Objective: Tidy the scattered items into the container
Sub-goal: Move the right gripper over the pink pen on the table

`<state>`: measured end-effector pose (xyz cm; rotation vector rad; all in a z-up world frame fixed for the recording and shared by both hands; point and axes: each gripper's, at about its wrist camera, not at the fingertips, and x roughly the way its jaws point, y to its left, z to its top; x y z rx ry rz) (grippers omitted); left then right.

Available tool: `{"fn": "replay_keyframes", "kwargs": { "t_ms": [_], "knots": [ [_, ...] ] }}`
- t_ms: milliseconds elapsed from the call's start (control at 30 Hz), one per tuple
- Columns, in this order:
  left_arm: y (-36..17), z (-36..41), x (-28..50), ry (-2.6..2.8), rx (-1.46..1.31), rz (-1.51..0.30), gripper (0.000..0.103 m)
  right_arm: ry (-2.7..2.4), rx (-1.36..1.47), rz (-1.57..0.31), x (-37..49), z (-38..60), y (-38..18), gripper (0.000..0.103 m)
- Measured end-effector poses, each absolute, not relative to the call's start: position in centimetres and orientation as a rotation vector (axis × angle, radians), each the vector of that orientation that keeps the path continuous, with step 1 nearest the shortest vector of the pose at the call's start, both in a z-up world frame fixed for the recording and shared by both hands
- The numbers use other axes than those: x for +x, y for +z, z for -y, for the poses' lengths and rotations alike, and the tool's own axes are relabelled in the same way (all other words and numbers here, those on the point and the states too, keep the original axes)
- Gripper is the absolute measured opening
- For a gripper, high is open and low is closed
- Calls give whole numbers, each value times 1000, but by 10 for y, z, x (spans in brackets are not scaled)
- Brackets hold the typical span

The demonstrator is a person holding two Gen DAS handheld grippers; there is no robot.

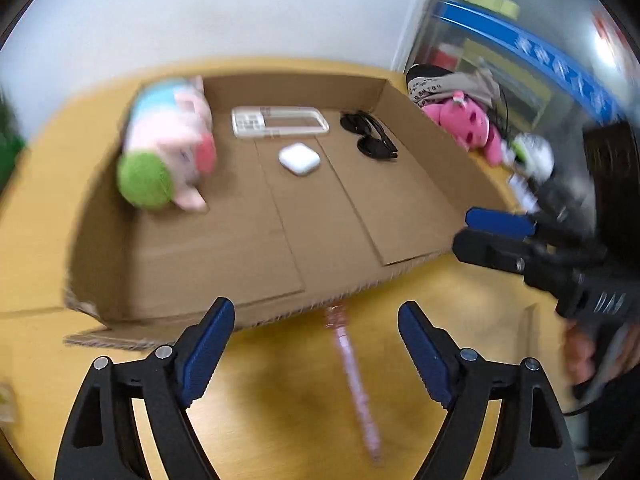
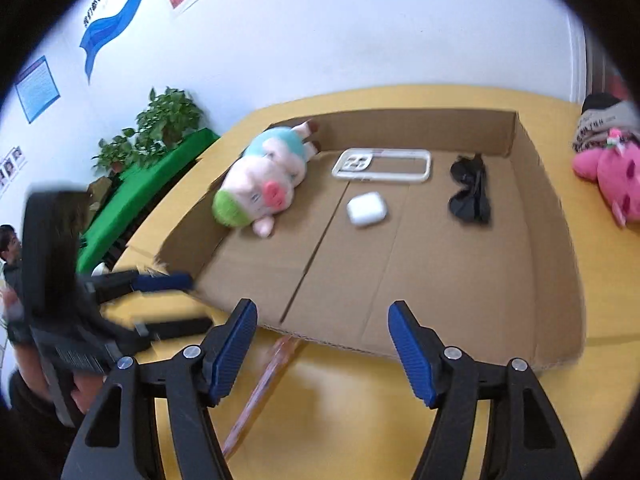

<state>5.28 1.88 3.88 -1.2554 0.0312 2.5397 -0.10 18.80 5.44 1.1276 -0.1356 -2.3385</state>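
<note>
A shallow cardboard box point(image 1: 416, 208) point(image 2: 556, 240) lies on the yellow table. Inside it are a plush pig point(image 1: 168, 148) point(image 2: 260, 184), a clear phone case point(image 1: 280, 121) point(image 2: 382, 165), a white earbud case point(image 1: 299, 158) point(image 2: 366, 208) and black sunglasses point(image 1: 370, 134) point(image 2: 470, 194). A pink pen point(image 1: 354, 380) point(image 2: 260, 392) lies on the table in front of the box. My left gripper point(image 1: 316, 344) is open above the pen; it also shows in the right wrist view point(image 2: 188, 300). My right gripper point(image 2: 322, 344) is open and empty near the box's front edge; it also shows in the left wrist view point(image 1: 466, 232).
A pink plush toy point(image 1: 468, 124) point(image 2: 612, 176) and a folded grey and black cloth point(image 1: 444, 82) point(image 2: 604, 120) lie on the table right of the box. Potted plants on a green-covered bench point(image 2: 156, 168) stand to the left by the wall.
</note>
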Motion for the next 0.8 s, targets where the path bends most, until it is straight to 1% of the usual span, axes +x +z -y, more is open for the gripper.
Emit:
{"fn": "replay_keyframes", "kwargs": {
  "t_ms": [33,100,200,300,333,400,467,500,567,600,633,667,700,733,767,800],
  "knots": [
    [37,-25,60,2520,-1290,-42,88,-2329,1136,143,6,-186,49,68],
    [32,-29,66,2433,-1321,67,88,-2312,1167,148,15,-184,40,68],
    [26,-33,73,2445,-1351,81,88,-2283,1191,155,24,-181,31,68],
    [20,-31,81,2418,-1367,146,88,-2281,1183,150,32,-179,30,68],
    [16,-32,81,2411,-1385,157,88,-2280,1183,149,35,-180,29,68],
    [6,-34,83,2397,-1421,170,83,-2281,1186,146,40,-180,27,68],
    [-5,-39,88,2368,-1472,187,65,-2285,1198,152,44,-181,24,68],
    [-13,-41,93,2357,-1501,185,61,-2287,1206,155,45,-182,22,68],
    [-25,-46,98,2345,-1560,159,49,-2291,1221,158,47,-184,17,68],
    [-24,-49,101,2369,-1551,129,48,-2289,1229,160,48,-184,15,68],
    [-25,-52,105,2370,-1560,113,44,-2283,1239,158,50,-184,12,68],
    [-24,-53,106,2374,-1559,101,32,-2279,1248,154,52,-183,9,68],
    [-24,-53,108,2368,-1564,106,25,-2274,1256,148,53,-182,7,68],
    [-24,-53,109,2370,-1569,103,15,-2268,1264,141,55,-180,4,68],
    [-24,-51,110,2373,-1572,97,11,-2261,1270,137,56,-178,2,68],
    [-23,-50,111,2372,-1573,101,11,-2255,1275,134,56,-176,0,68]
  ]
}}
